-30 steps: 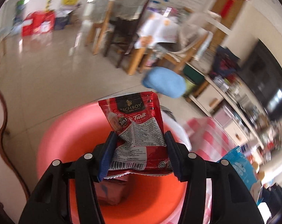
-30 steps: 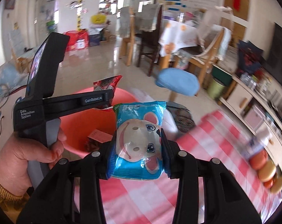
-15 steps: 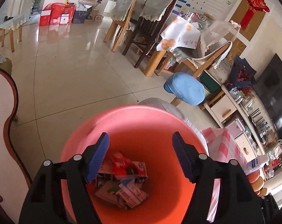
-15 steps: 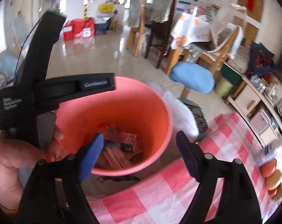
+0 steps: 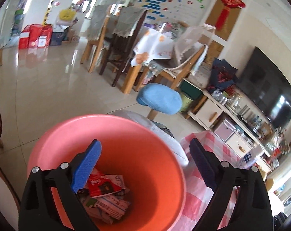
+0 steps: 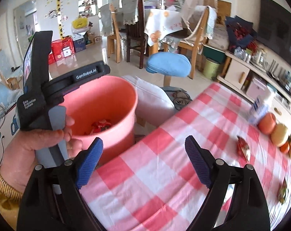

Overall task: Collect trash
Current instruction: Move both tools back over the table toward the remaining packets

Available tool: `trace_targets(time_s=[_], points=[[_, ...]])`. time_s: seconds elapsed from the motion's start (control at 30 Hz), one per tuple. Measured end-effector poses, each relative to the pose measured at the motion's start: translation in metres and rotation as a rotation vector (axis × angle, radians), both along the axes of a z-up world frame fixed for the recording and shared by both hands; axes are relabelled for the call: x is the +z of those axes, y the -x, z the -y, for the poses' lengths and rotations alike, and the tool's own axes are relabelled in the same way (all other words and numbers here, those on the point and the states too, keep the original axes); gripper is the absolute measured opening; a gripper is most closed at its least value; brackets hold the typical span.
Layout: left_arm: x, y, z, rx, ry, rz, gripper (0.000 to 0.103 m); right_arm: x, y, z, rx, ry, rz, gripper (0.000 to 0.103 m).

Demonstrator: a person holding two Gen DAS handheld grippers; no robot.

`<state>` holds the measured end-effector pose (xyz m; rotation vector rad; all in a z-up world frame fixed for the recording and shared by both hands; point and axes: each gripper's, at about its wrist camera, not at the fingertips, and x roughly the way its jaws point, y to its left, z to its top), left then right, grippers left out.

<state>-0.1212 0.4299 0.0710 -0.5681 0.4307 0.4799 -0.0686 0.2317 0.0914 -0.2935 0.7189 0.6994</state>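
Black gripper (image 6: pixel 143 158) frames, silver screws, ribbed blue jaws — bare hand (image 6: pixel 33 144), gold bracelet (image 6: pixel 3 183).

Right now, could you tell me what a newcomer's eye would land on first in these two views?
The pink bucket dominates, sitting below the open left gripper with crumpled wrappers piled at its bottom. Next comes the red-and-white checked tablecloth under the open right gripper, beside the bucket. A red wrapper lies on it toward the right, near a row of fruit at the table's far edge.

Wrappers (image 5: pixel 105 192) lie in the bucket (image 5: pixel 145 132), left of the table (image 6: pixel 164 173) (fruit (image 6: pixel 266 123) at its far right).
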Motion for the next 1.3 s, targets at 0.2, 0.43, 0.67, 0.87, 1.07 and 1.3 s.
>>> trace_targets(time_s=[0.2,0.43,0.67,0.87,1.07,1.3], points=[[0.0,-0.006,0.021,-0.058,-0.009,-0.044,0.092,-0.004,0.009,0.035,-0.059,-0.022,-0.017,0.089],[0.004,-0.011,0.048,-0.105,-0.062,-0.04,0.092,-0.005,0.018,0.077,-0.131,-0.046,-0.023,0.095],[0.007,-0.021,0.085,-0.215,-0.108,-0.056,0.092,-0.005,0.027,0.112,-0.188,-0.053,0.011,0.097],[0.008,-0.026,0.126,-0.316,-0.153,-0.103,0.092,-0.006,0.03,0.147,-0.249,-0.073,0.028,0.099],[0.009,-0.031,0.156,-0.369,-0.177,-0.137,0.092,-0.008,0.031,0.176,-0.28,-0.113,0.026,0.099],[0.011,-0.031,0.191,-0.438,-0.206,-0.136,0.092,-0.012,0.033,0.204,-0.302,-0.14,0.012,0.099]])
